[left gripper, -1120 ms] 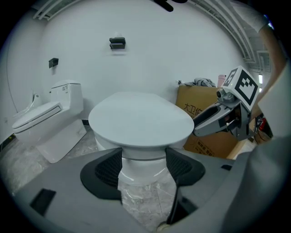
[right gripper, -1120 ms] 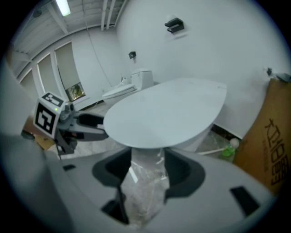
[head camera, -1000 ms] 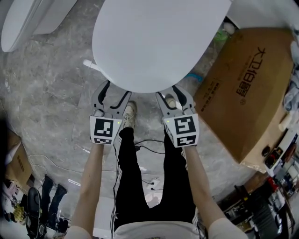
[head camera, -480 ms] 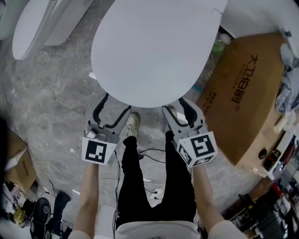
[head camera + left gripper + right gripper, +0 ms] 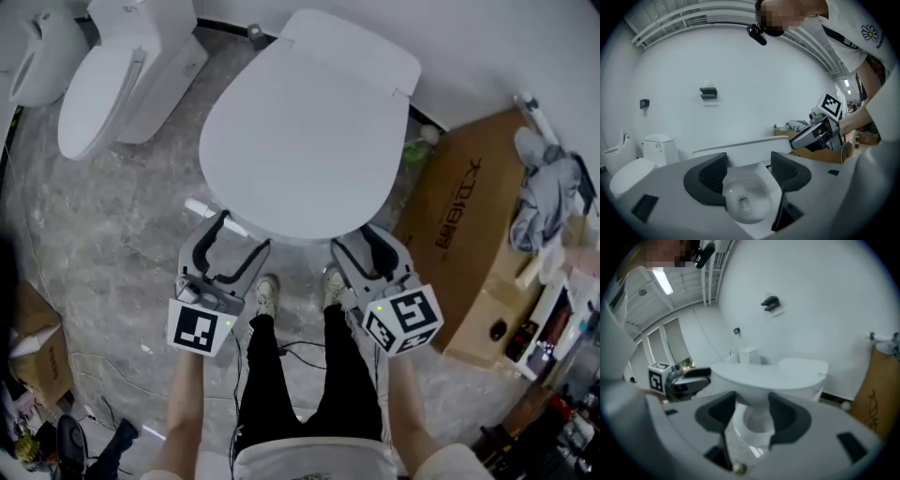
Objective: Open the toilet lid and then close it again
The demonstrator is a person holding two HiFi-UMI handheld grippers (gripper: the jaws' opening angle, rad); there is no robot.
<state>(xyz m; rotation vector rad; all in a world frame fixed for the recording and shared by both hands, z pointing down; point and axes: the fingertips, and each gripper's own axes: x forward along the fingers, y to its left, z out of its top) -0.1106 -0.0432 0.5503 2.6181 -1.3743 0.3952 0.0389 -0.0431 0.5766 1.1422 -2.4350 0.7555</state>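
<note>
Toilet lid (image 5: 300, 141) lies down flat, long axis running from wall toward the person's feet.
Left tool (image 5: 242, 232) and right tool (image 5: 354, 240) gape wide and empty at its rounded front rim, as 1 second ago.

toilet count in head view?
2. Main toilet in the middle; second toilet to its left, by the wall. A white fixture at the top-left edge is cut off and may be a third.
</note>
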